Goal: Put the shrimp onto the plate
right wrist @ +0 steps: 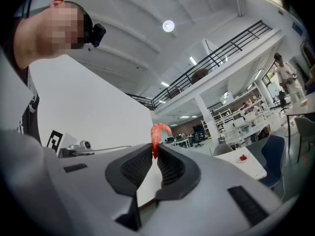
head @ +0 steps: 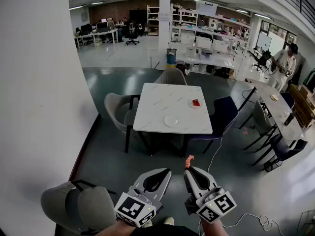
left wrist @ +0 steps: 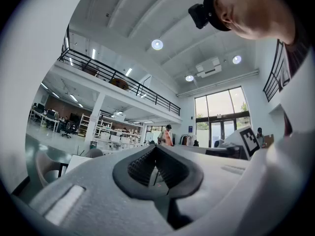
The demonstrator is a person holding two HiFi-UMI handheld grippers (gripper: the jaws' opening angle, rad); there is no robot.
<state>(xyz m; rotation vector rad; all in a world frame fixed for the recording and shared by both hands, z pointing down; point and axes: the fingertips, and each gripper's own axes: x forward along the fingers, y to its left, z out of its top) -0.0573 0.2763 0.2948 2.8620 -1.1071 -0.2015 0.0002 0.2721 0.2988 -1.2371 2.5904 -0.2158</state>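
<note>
A white marble table [head: 162, 107] stands a few steps ahead. On it lie an empty white plate [head: 172, 120] and, further back right, a small dish with red shrimp [head: 196, 103]. Both grippers are held low in front of me, far short of the table. My right gripper [head: 188, 170] is shut on a curled orange-red shrimp [head: 189, 160], which sticks out past its tips. The right gripper view shows that shrimp [right wrist: 158, 132] pinched between the pads, with the dish of shrimp [right wrist: 242, 158] far off. My left gripper [head: 166, 172] is shut with nothing in it; its tips [left wrist: 156, 147] meet.
Grey chairs [head: 118, 111] and a dark blue chair [head: 224, 113] ring the table. A grey armchair [head: 78, 205] sits at my lower left beside a white wall [head: 39, 82]. A cable [head: 216, 154] trails over the floor. Another table [head: 278, 107] and a person [head: 284, 63] are at right.
</note>
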